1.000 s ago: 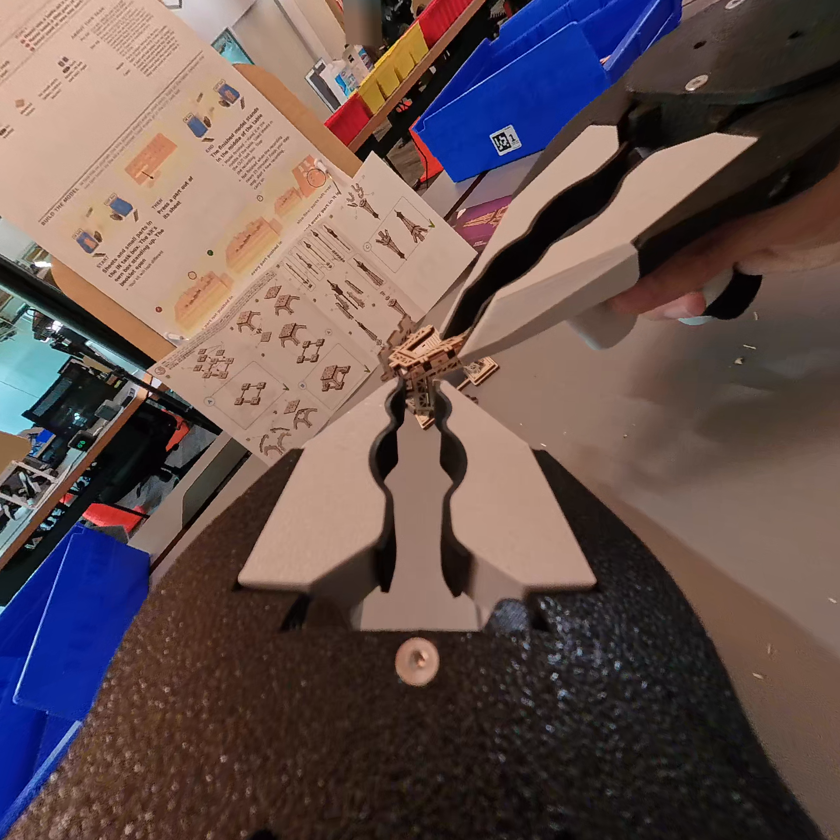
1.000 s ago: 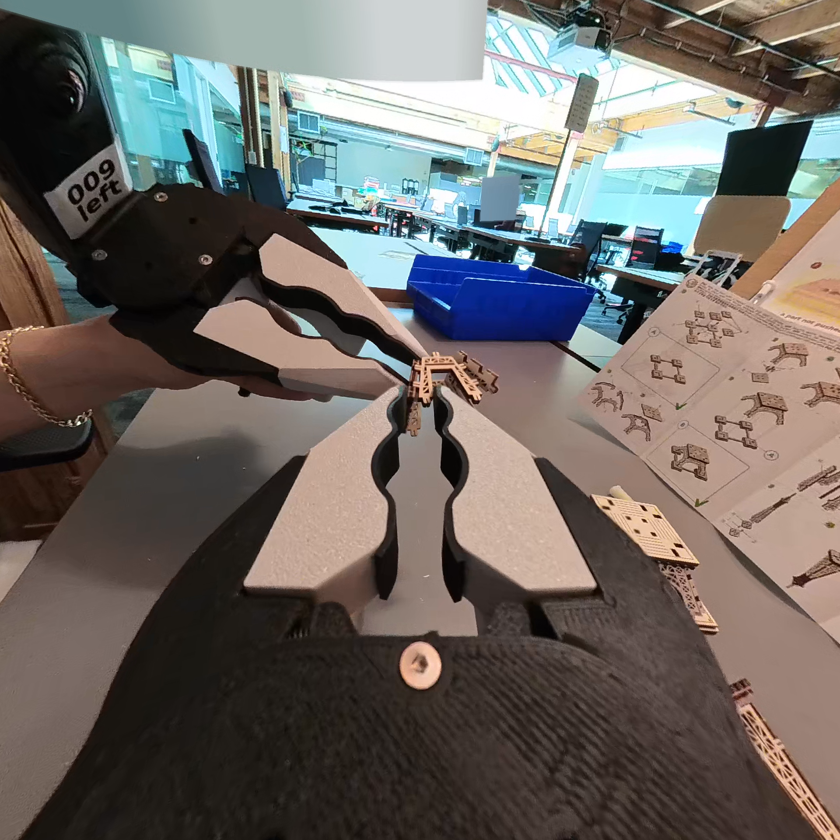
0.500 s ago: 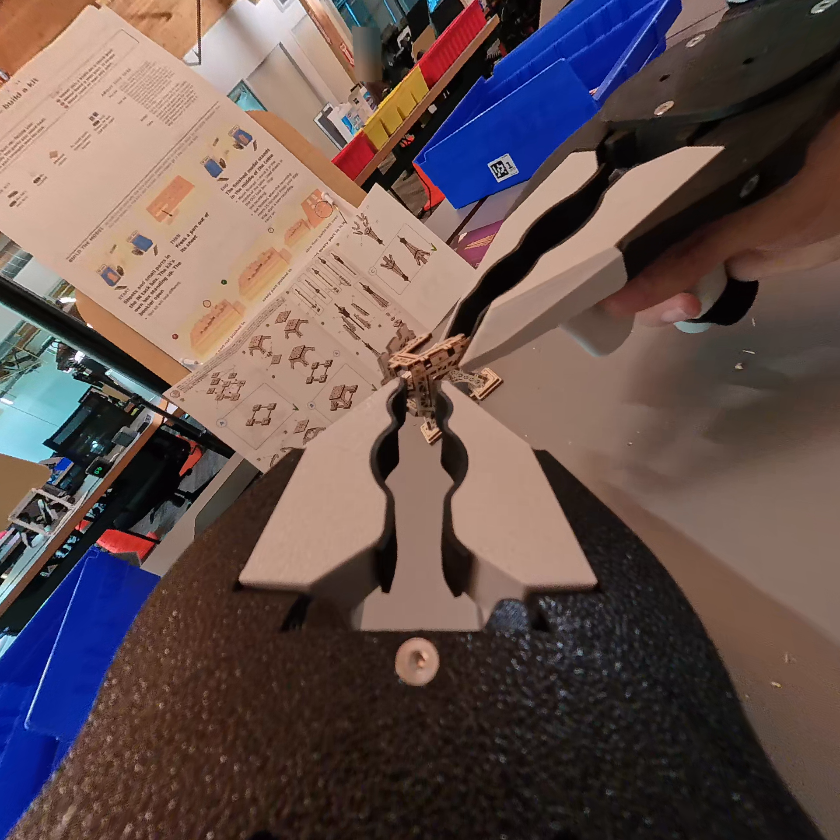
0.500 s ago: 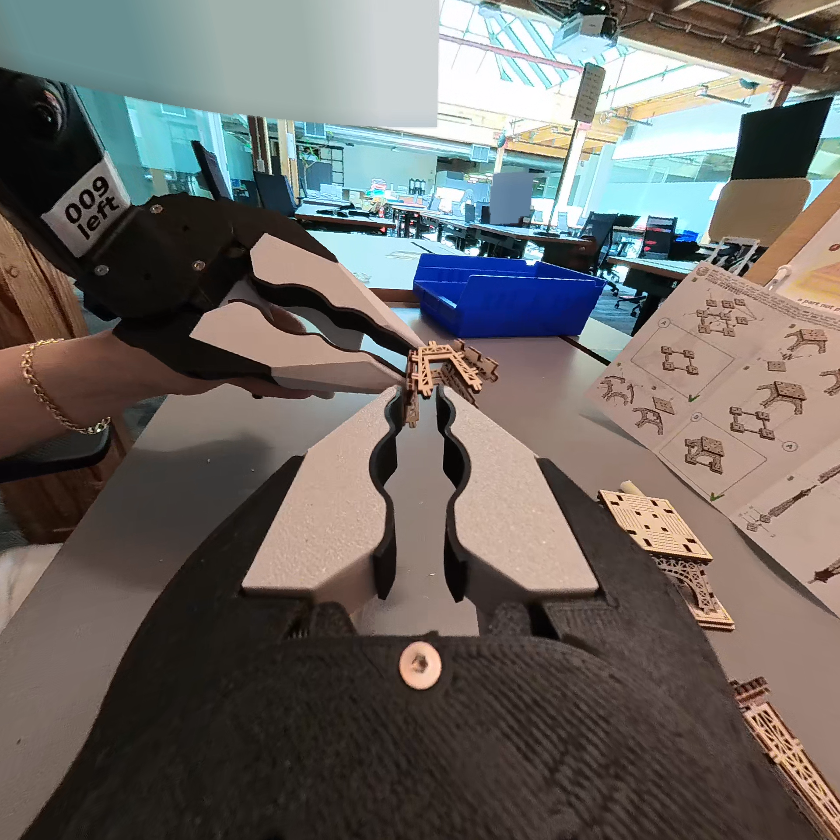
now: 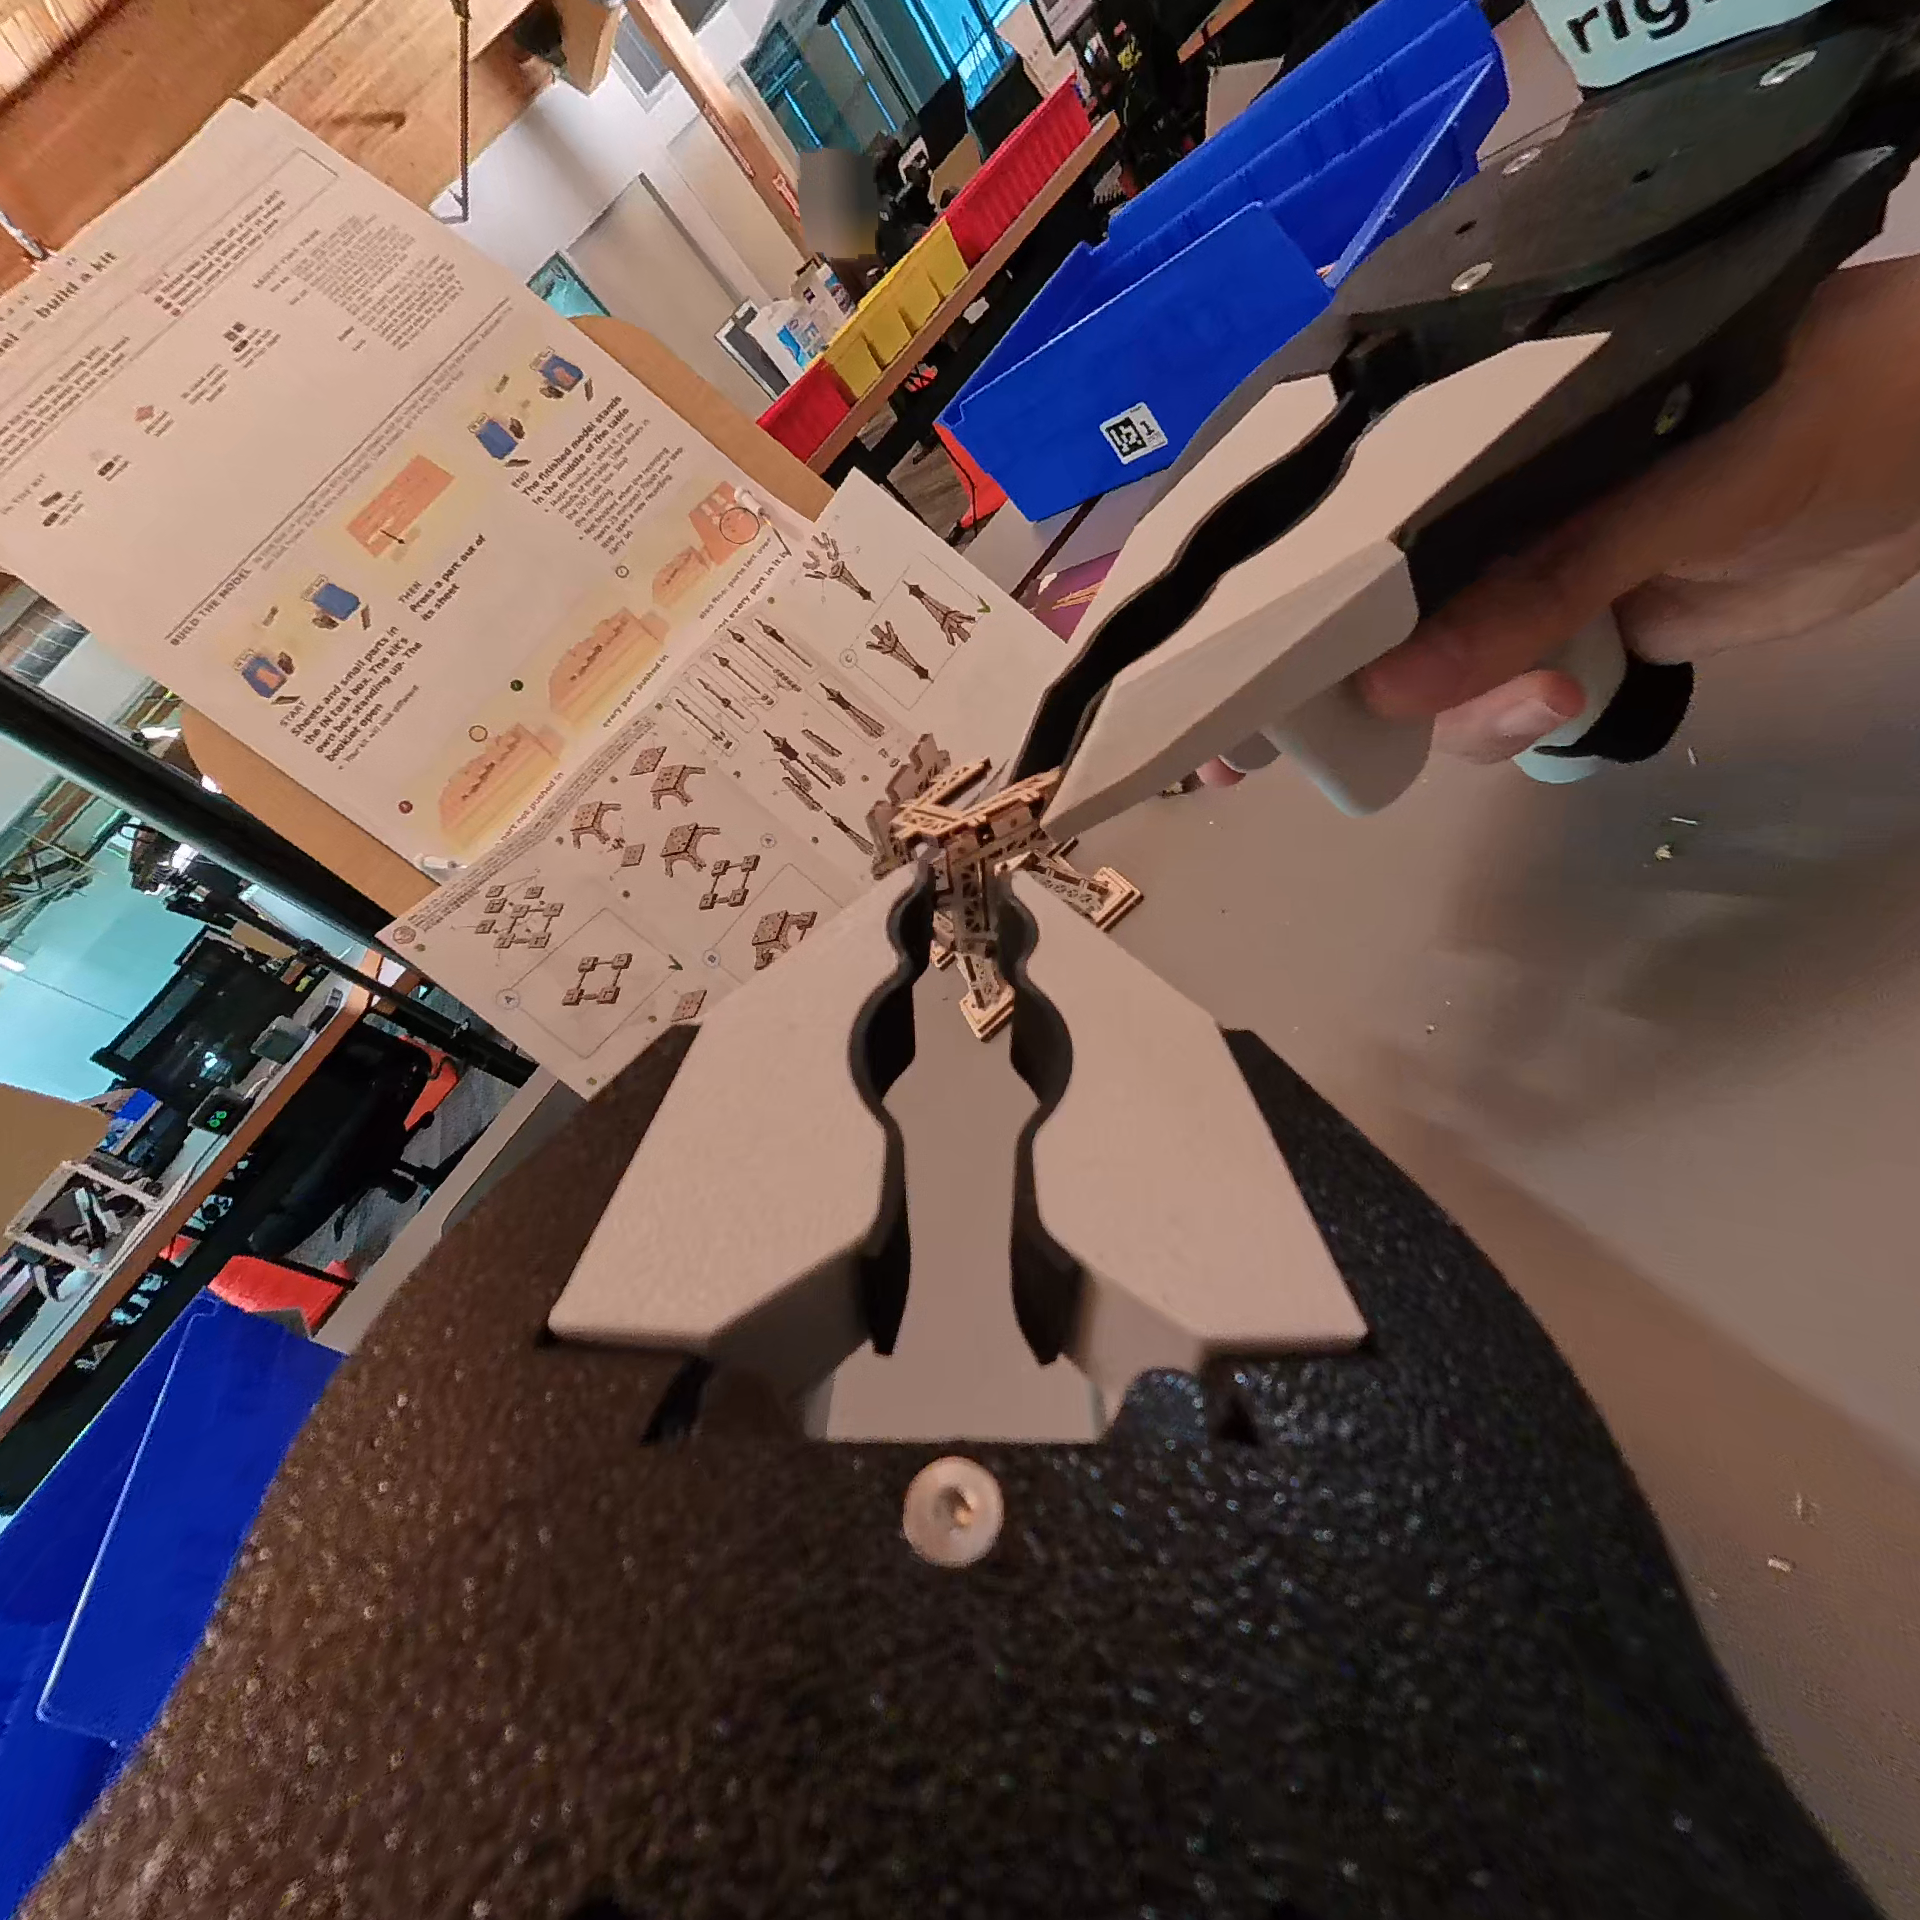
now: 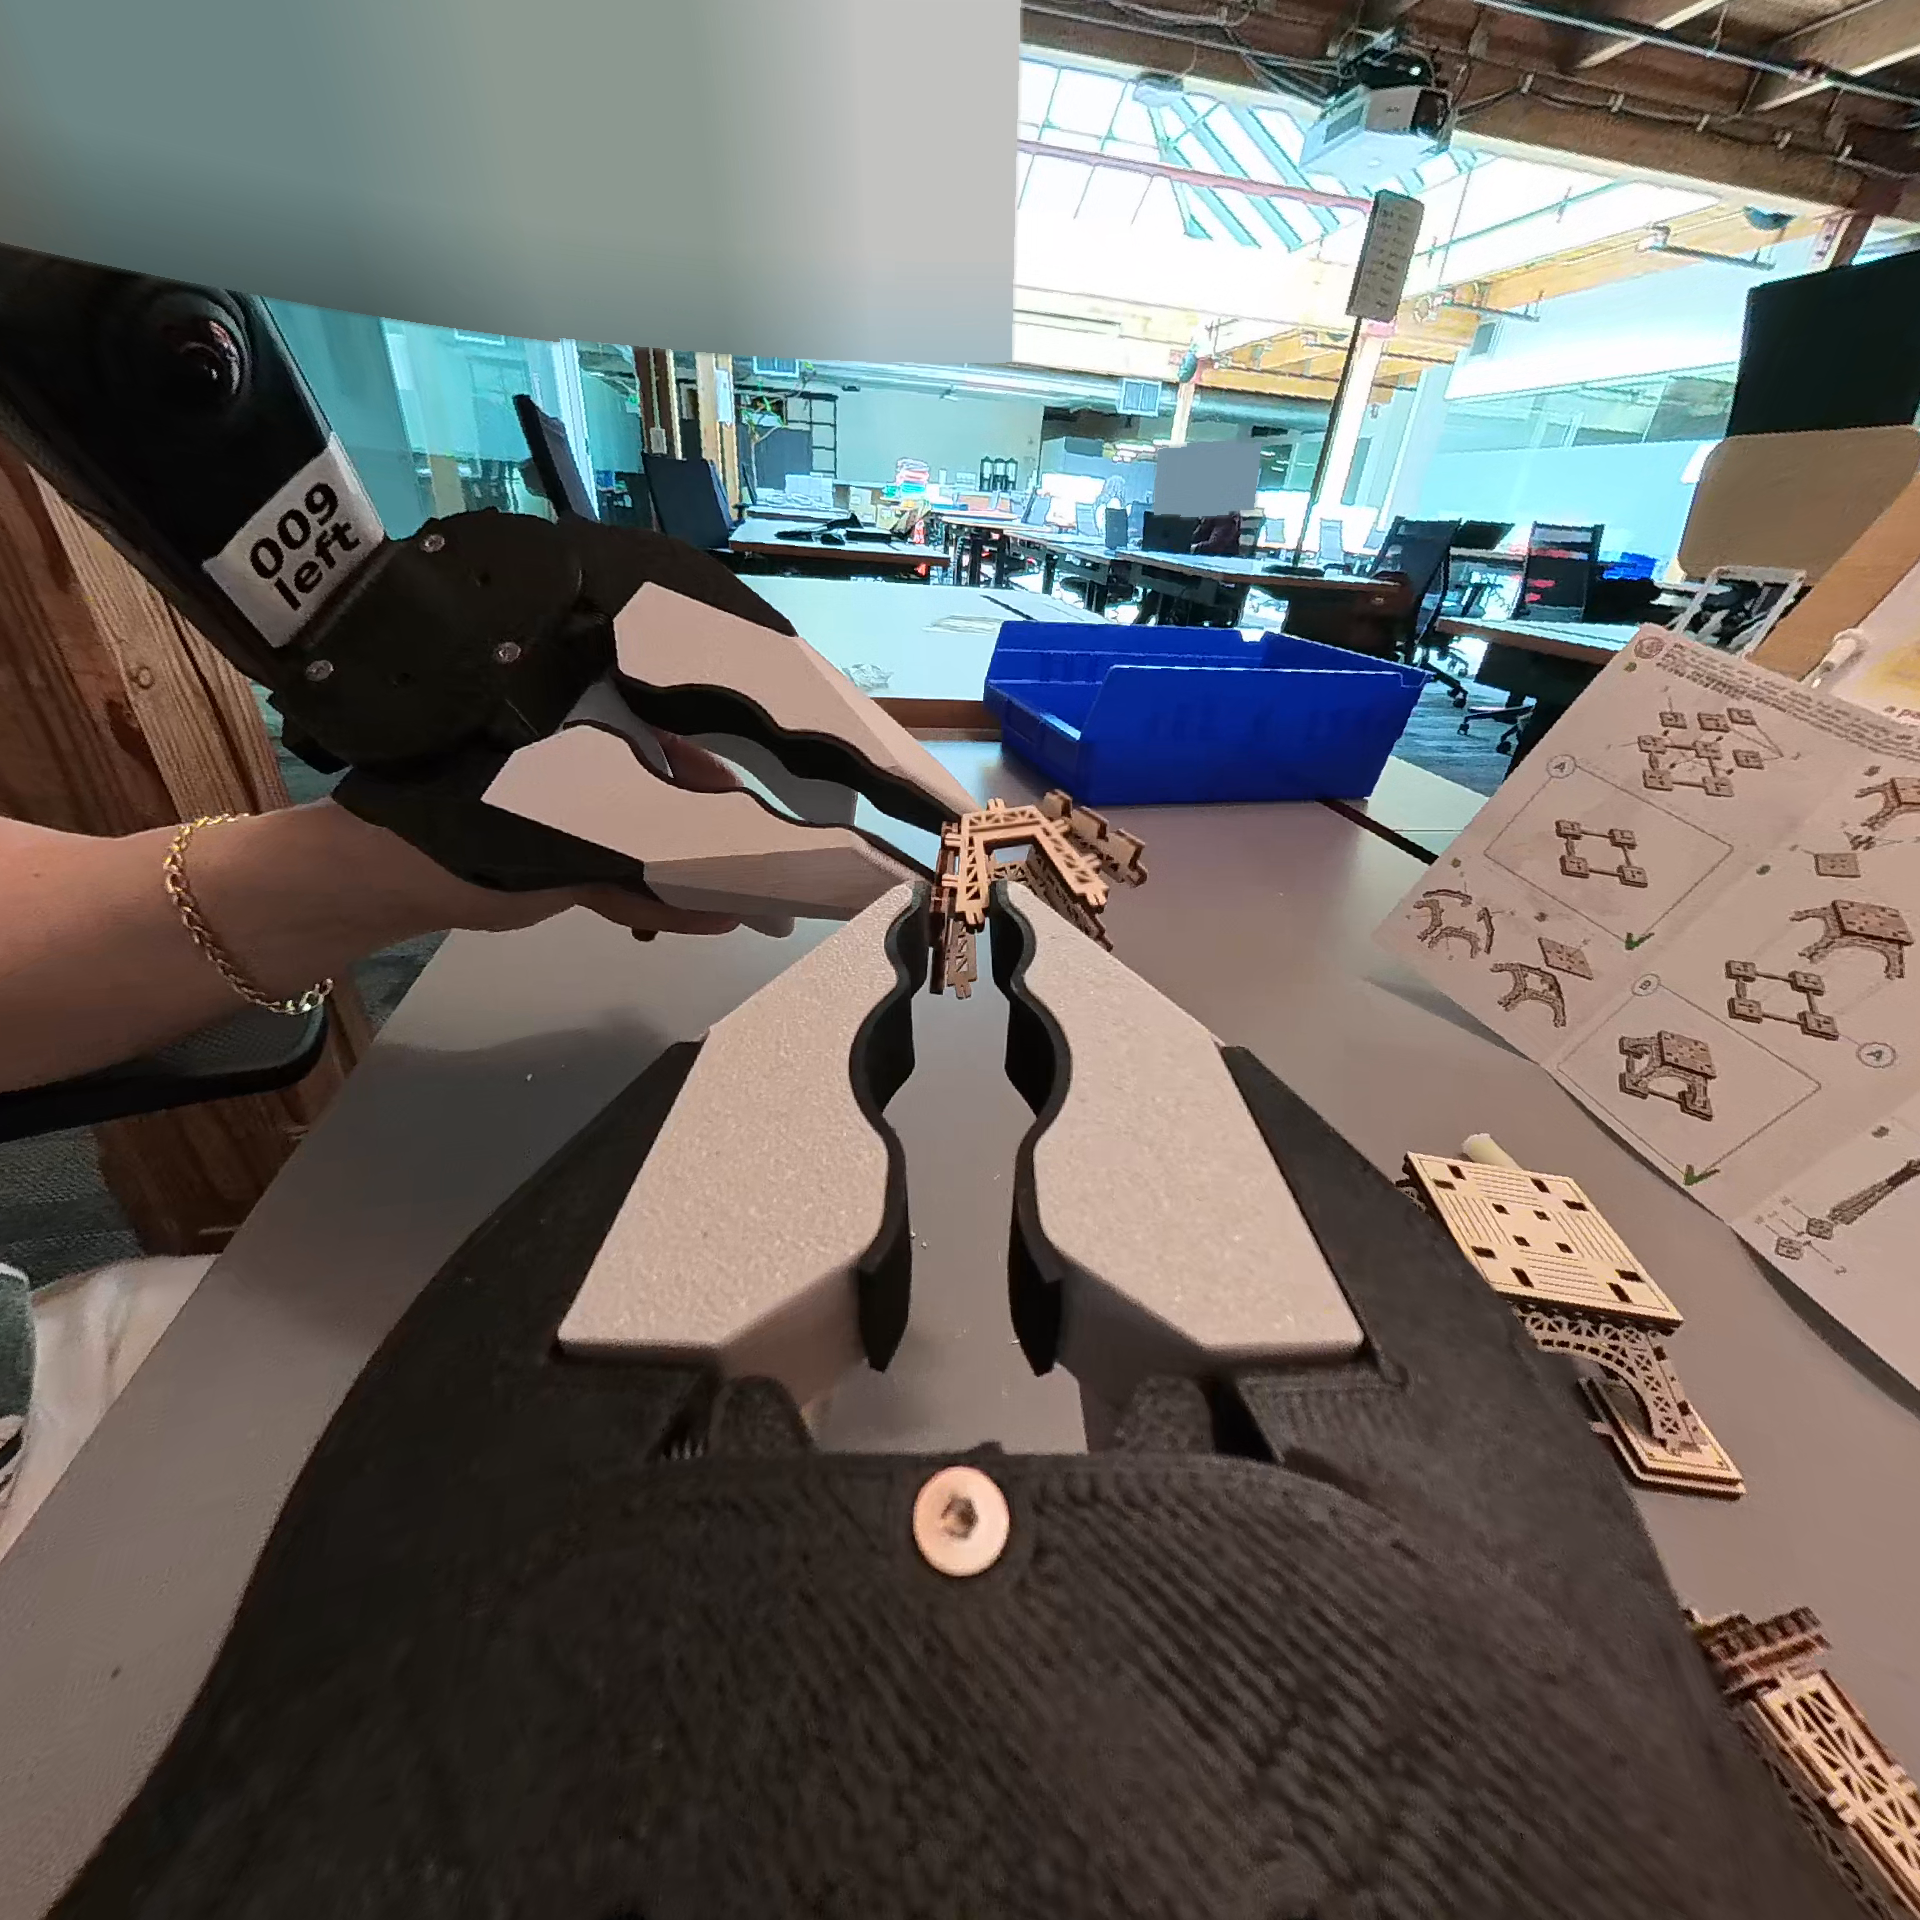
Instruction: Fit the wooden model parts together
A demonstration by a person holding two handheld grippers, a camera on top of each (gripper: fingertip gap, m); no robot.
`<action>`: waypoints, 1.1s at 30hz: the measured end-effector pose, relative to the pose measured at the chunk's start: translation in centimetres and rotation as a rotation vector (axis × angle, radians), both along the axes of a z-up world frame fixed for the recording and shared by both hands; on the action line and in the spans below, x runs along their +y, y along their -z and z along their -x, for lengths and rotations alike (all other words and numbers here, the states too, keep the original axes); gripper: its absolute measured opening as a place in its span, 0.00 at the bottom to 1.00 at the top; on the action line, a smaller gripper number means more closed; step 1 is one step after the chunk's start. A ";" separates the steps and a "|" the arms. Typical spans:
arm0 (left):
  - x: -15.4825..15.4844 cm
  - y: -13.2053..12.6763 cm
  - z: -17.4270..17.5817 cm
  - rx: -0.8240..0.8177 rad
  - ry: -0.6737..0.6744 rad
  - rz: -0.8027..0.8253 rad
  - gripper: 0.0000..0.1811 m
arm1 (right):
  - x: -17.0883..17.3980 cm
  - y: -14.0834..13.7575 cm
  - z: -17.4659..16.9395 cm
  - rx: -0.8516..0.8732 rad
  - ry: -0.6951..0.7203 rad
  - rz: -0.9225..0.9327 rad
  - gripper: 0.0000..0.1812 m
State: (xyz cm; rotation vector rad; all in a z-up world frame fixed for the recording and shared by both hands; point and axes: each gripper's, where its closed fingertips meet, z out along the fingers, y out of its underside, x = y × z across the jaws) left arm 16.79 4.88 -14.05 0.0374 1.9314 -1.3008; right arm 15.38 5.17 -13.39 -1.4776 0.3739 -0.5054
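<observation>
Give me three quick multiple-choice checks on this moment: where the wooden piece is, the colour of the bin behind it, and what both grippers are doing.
1. Where is the small wooden piece?
A. Flat on the table
B. Held up between both gripper tips
C. Inside the bin

2. What colour is the bin behind it?
A. Blue
B. Green
C. White

3. How are the left gripper and right gripper?
A. Both wide open
B. Only one closed
C. Both shut on the piece

Answers:
1 B, it hangs above the table.
2 A, plainly blue.
3 C, each pair of tips pinches it.
</observation>
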 end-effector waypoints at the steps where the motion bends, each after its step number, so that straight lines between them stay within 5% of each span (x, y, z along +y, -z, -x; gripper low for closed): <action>1: 0.0 0.0 0.0 0.002 -0.003 -0.002 0.05 | 0.0 0.0 0.0 0.000 0.001 0.001 0.05; 33: 0.3 0.4 -0.3 0.131 -0.003 0.042 0.05 | 0.1 0.4 0.0 -0.056 0.032 0.083 0.05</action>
